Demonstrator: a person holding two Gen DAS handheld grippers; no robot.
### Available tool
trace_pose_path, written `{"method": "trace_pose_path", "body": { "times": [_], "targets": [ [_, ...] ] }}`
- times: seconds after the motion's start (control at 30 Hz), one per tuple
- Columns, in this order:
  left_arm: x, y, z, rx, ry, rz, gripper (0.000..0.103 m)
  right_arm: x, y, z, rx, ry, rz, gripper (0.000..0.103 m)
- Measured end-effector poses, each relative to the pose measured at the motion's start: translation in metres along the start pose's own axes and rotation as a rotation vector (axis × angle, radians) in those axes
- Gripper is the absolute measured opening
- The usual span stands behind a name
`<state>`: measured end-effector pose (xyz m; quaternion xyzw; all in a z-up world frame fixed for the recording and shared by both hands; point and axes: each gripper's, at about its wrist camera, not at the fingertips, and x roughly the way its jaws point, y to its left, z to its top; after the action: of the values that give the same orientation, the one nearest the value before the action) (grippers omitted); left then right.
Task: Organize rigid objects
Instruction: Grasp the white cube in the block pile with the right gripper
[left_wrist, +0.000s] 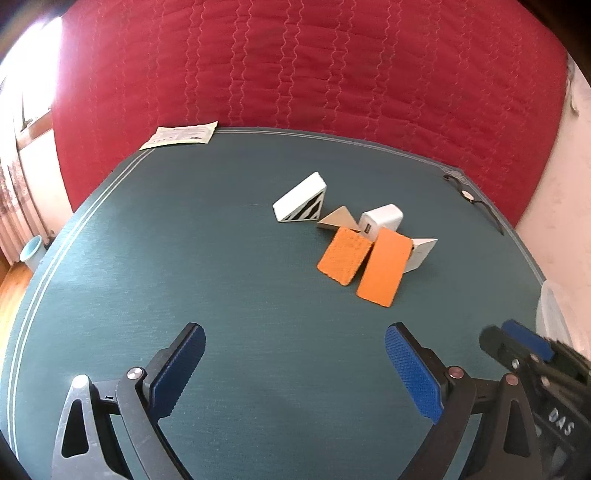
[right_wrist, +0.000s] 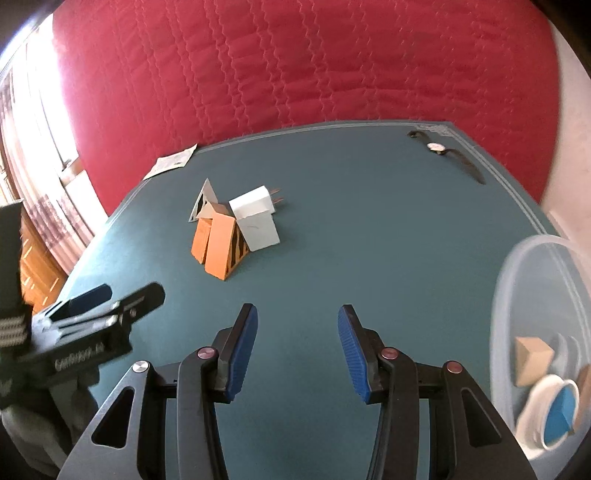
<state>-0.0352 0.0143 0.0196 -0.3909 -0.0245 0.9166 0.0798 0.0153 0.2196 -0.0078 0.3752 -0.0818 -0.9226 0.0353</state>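
Left wrist view: the left hand-held gripper (left_wrist: 295, 369) hangs wide open and empty over the green counter (left_wrist: 184, 277), well short of the orange, white and tan blocks (left_wrist: 354, 240) huddled mid-counter. The right hand-held gripper (right_wrist: 297, 350), jaws parted with nothing between, is blurred there. A translucent bin (right_wrist: 517, 266), cut off at the right, holds indistinct pieces.

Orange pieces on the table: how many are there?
2. A rough-textured orange block and a smooth orange block lie side by side at the near edge of the cluster. Others may be hidden behind.
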Motion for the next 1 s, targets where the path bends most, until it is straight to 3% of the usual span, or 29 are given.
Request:
{"method": "trace_pose_path", "body": {
  "times": [0.5,1.0],
  "targets": [
    [0.005,0.006,-0.007,0.005,0.006,0.048,0.1,0.069,0.017,0.036,-0.031,0.045,-0.015,0.047],
    [0.008,0.008,-0.009,-0.008,0.018,0.044,0.1,0.091,0.031,0.058,-0.045,0.037,0.01,0.047]
  ]
}}
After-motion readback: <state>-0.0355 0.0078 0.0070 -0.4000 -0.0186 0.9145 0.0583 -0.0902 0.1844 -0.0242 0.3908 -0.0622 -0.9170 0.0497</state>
